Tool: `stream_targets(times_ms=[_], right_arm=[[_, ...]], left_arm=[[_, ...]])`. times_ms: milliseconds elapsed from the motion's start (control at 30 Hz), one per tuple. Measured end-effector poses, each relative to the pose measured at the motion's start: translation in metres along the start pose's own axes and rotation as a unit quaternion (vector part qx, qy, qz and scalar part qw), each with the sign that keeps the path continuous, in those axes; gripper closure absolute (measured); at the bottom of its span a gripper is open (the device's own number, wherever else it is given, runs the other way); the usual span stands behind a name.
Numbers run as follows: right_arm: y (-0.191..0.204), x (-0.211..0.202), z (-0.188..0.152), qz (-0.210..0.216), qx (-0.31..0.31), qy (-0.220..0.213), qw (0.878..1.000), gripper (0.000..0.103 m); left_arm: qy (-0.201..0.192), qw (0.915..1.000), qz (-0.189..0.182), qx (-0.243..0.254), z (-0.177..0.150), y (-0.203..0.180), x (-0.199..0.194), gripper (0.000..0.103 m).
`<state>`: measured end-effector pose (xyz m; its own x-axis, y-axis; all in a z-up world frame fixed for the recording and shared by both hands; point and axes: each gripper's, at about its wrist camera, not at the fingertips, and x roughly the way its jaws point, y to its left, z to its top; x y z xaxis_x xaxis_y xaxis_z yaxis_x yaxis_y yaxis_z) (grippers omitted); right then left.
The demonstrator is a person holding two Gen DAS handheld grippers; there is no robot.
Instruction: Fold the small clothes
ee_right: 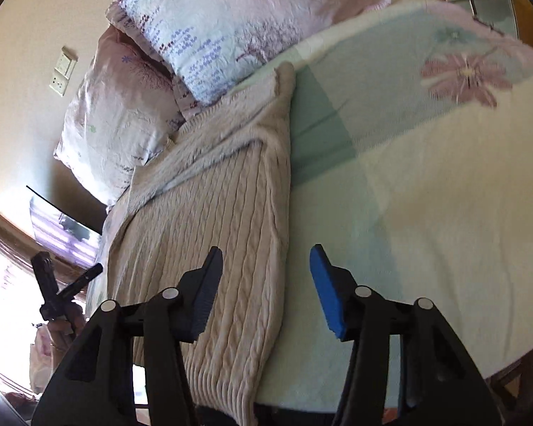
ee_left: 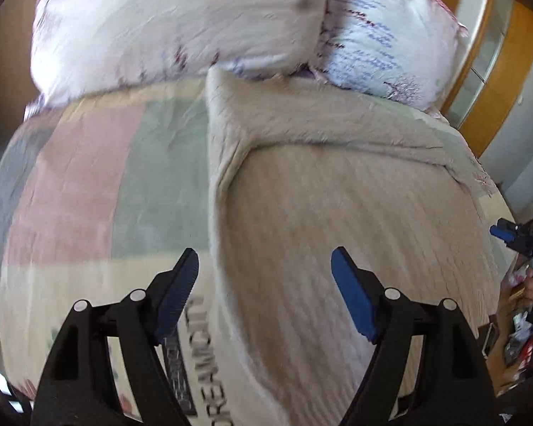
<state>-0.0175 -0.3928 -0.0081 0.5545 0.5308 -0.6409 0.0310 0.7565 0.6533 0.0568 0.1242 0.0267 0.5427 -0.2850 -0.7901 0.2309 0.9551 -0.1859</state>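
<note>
A beige cable-knit sweater (ee_left: pixel 337 220) lies flat on the bed, its far part folded over into a band below the pillows. It also shows in the right wrist view (ee_right: pixel 209 220), with its ribbed hem at the bed's near edge. My left gripper (ee_left: pixel 264 273) is open and empty, above the sweater's left edge. My right gripper (ee_right: pixel 266 269) is open and empty, above the sweater's right edge. The right gripper also shows at the far right of the left wrist view (ee_left: pixel 504 232); the left one shows at the far left of the right wrist view (ee_right: pixel 89 273).
The bed has a pastel patchwork cover (ee_left: pixel 89 195) with a pink flower print (ee_right: pixel 465 74). Two floral pillows (ee_left: pixel 181 21) (ee_right: pixel 231 17) lie at the head. A wooden wardrobe (ee_left: pixel 497 71) stands at the right. Wall sockets (ee_right: pixel 63 71) are on the left wall.
</note>
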Motion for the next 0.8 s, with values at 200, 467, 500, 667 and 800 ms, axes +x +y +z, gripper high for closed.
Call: stream_targets(times_ms=[200,467,500,667,800], right_arm=[[0.012,0.010,-0.049,0.093,0.023,0.065,0.993,0.072],[0.031,0.001,-0.058,0.163,0.009,0.033,0.986,0.095],[0.036,-0.005,-0.049,0.170,0.002,0.013,0.985,0.095],[0.066,-0.031,0.037,0.210,-0.039,-0.112,0.971,0.096],[0.075,-0.003,0.113,0.222,-0.026,-0.165,0.961,0.096]], left_arm=[[-0.011,0.9928,-0.091,-0.078,-0.064,0.010,-0.027,0.049],[-0.001,0.9786,-0.166,-0.122,-0.086,-0.009,-0.023,0.094],[0.000,0.9784,-0.167,-0.121,-0.083,-0.010,-0.021,0.096],[-0.068,0.9775,-0.175,-0.097,-0.007,-0.006,-0.036,0.096],[-0.149,0.9755,-0.135,-0.090,0.095,0.002,-0.035,0.097]])
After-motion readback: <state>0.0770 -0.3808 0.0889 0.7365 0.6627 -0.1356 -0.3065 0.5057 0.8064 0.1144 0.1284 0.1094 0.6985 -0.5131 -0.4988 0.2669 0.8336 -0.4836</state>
